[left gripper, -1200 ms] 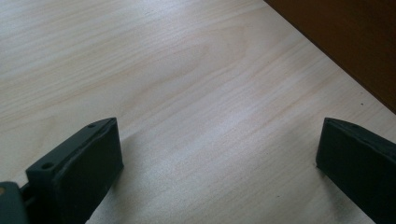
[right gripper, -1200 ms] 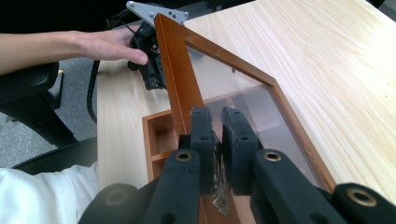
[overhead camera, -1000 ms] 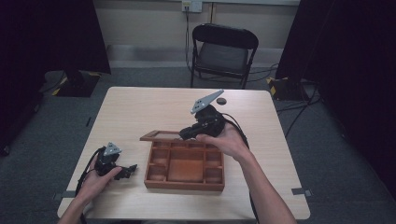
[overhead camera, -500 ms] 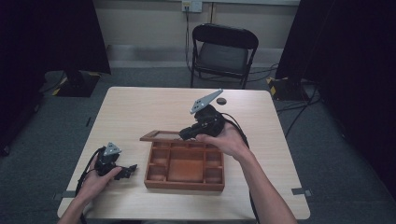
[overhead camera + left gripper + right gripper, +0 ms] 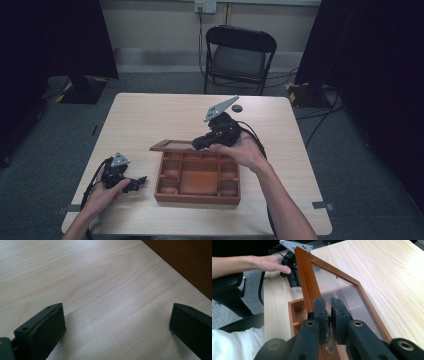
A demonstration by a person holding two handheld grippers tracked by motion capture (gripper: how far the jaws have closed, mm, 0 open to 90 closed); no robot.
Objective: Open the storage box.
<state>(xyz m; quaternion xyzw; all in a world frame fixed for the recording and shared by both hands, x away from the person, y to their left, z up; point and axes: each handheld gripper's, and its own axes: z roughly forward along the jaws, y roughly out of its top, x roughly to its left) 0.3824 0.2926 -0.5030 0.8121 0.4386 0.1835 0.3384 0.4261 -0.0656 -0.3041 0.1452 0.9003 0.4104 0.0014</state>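
A wooden compartment box (image 5: 195,199) sits on the table a little toward the near edge. Its glass-paned lid (image 5: 172,146) is raised at the far side. My right gripper (image 5: 200,144) is shut on the lid's front edge. In the right gripper view the jaws (image 5: 328,305) pinch the wooden lid frame (image 5: 305,277) at a small metal clasp, and the open compartments (image 5: 297,312) lie below. My left gripper (image 5: 137,182) rests on the table left of the box. It is open (image 5: 117,327) with bare wood between its jaws, and the box wall (image 5: 190,262) lies just ahead.
A small dark round object (image 5: 237,108) lies near the table's far edge. A black folding chair (image 5: 235,55) stands beyond the table. In the right gripper view a hand (image 5: 269,263) rests on the left gripper (image 5: 293,272) past the lid.
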